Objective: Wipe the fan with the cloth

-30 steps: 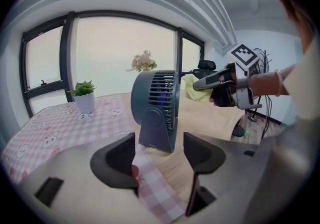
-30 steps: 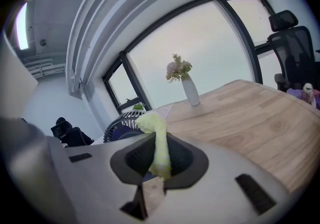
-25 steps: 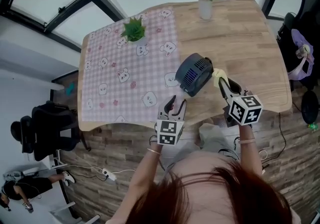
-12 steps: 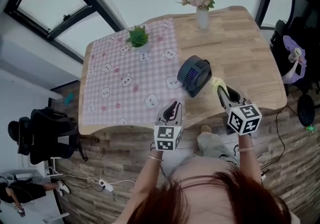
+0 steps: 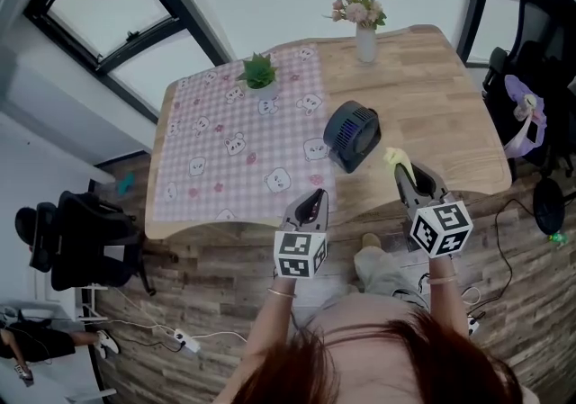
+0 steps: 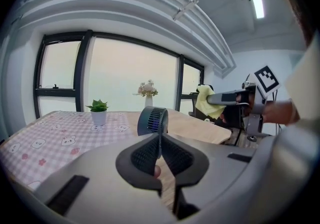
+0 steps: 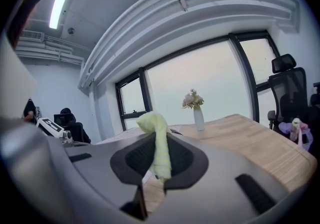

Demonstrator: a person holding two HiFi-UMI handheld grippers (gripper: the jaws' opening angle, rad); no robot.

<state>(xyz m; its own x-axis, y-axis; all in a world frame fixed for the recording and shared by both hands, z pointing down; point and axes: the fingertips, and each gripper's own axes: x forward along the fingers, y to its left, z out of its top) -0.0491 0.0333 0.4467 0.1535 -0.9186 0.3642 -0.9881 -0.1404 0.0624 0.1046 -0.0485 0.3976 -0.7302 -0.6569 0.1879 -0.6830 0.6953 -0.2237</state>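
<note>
Grippers held clear of fan; cloth gripped.
Right gripper (image 5: 402, 174) clamps the yellow cloth (image 5: 393, 157), just right of the fan (image 5: 351, 134), not touching it. Left gripper (image 5: 312, 199), nearer than fan: jaws have just been closing, now together, nothing between. Fan stands on table (image 5: 436, 78).

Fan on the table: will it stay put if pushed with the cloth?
Probably not well. The fan stands upright with nothing bracing it, so a push near its top may tip it. It looks small and plastic, likely light, so it may also slide across the table.
</note>
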